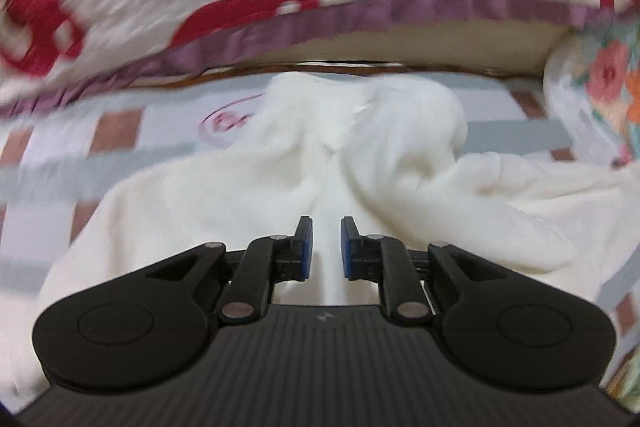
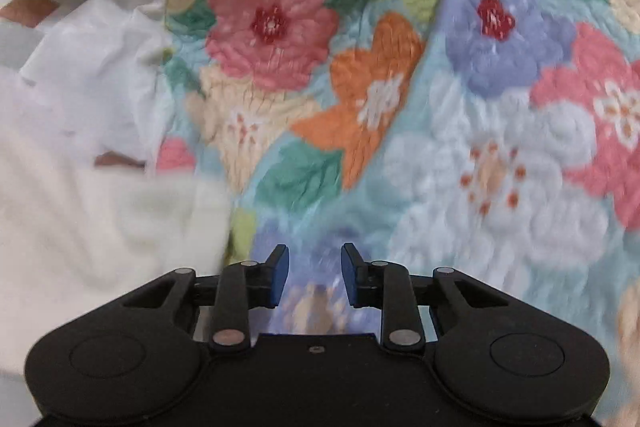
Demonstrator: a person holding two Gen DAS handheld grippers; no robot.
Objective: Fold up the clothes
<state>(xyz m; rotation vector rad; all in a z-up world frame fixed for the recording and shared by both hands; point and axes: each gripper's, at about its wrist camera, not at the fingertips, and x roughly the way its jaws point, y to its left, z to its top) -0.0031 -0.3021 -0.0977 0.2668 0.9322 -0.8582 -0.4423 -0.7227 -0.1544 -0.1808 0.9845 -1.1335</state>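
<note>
**White fleece garment waits crumpled on the bed**

The soft white garment (image 1: 360, 167) lies bunched on a checked sheet (image 1: 120, 131), just beyond the left gripper (image 1: 326, 245), whose jaws stand slightly apart with nothing pinched. The right gripper (image 2: 314, 275), also parted and empty, hangs over a floral quilt (image 2: 360, 99), the garment at its left. Light and limp, the fleece is probably best taken at an edge. No containers are visible

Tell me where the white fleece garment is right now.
In the left wrist view the white fleece garment lies crumpled on the checked sheet, straight ahead of the left gripper; the right wrist view shows it left of the floral quilt.
</note>
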